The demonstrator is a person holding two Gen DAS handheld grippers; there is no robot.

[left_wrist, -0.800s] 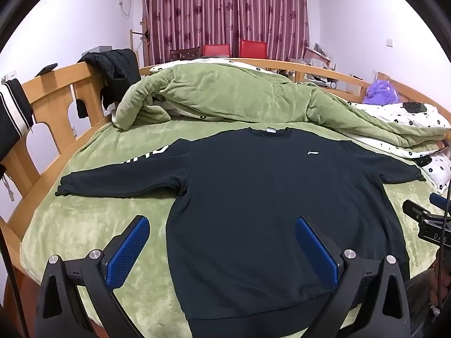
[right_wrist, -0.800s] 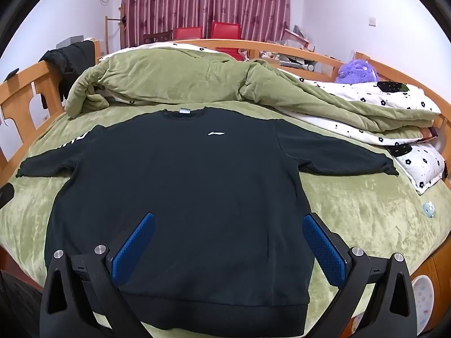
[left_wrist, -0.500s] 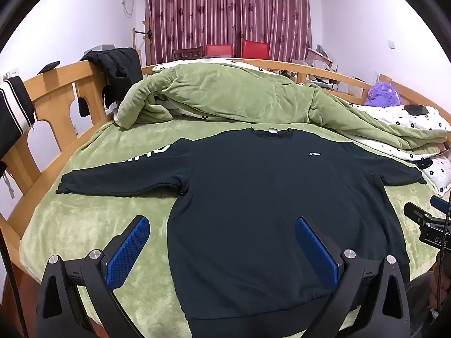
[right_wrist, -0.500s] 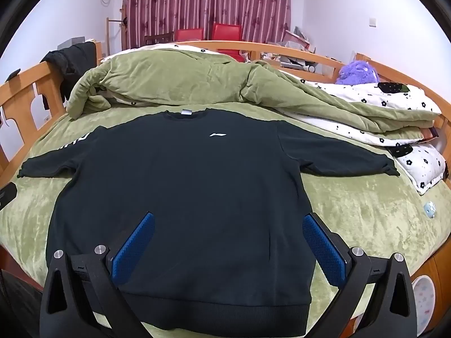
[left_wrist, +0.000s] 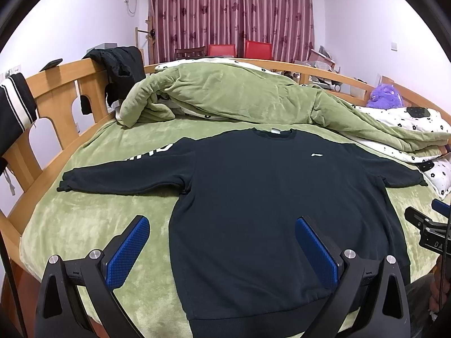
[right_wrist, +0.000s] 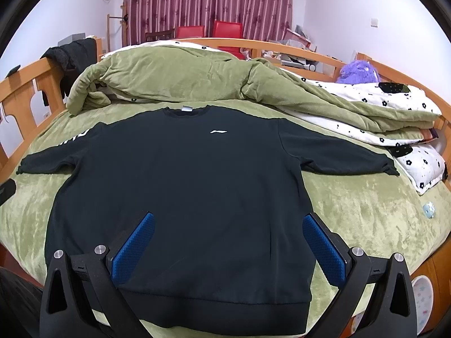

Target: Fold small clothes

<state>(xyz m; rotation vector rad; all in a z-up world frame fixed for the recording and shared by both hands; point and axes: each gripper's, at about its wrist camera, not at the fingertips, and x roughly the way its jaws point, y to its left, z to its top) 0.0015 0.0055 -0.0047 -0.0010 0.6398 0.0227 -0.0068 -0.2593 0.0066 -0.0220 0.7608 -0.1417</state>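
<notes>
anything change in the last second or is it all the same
Nothing visibly changed. The black long-sleeved sweatshirt lies flat and unfolded on the green plush bedspread, sleeves spread. Both the left hand-held gripper and the right hand-held gripper hover open above it.

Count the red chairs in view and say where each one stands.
2. Both stand beyond the bed's far wooden rail, before the curtain: one red chair on the left, the other red chair beside it on the right. The bedding may hide more.
</notes>
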